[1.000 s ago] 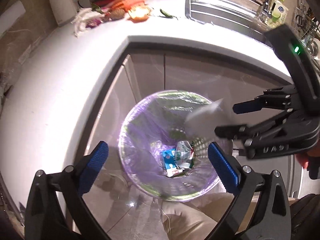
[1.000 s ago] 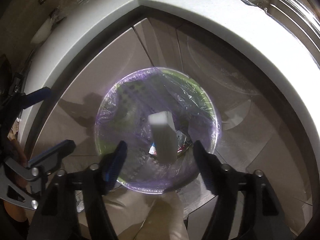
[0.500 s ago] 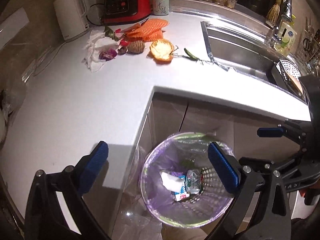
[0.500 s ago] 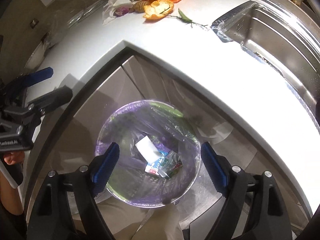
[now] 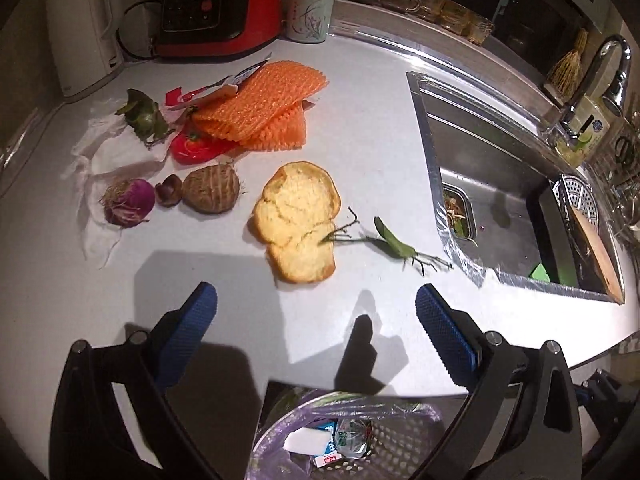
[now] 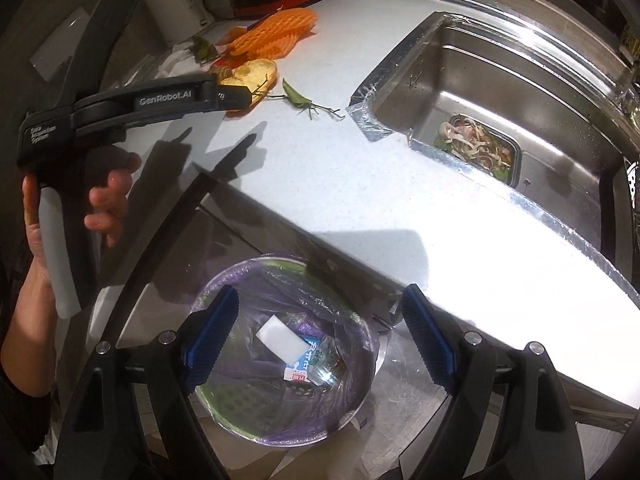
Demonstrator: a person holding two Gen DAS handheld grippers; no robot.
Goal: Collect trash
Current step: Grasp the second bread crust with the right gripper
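Note:
My left gripper [image 5: 316, 336] is open and empty, above the white counter's front edge, facing the trash pile. The pile holds an orange peel [image 5: 297, 220], a green stem with leaf [image 5: 390, 245], a brown taro root [image 5: 211, 189], a purple onion end [image 5: 129, 201], orange foam netting [image 5: 260, 105] and a crumpled white tissue [image 5: 108, 152]. My right gripper [image 6: 320, 340] is open and empty above the purple-lined trash bin [image 6: 224, 292], which holds a white block [image 6: 281, 340] and cartons. The bin also shows in the left wrist view [image 5: 272, 432].
A steel sink [image 5: 500, 184] with a strainer of scraps lies to the right. A red appliance [image 5: 216, 4], white kettle [image 5: 80, 28] and mug [image 5: 311, 8] stand at the back. My left hand-held tool [image 6: 132, 108] crosses the right wrist view.
The white block fell from my right gripper into the bin. Both grippers rose from over the bin; the left one swung up toward the trash pile on the counter.

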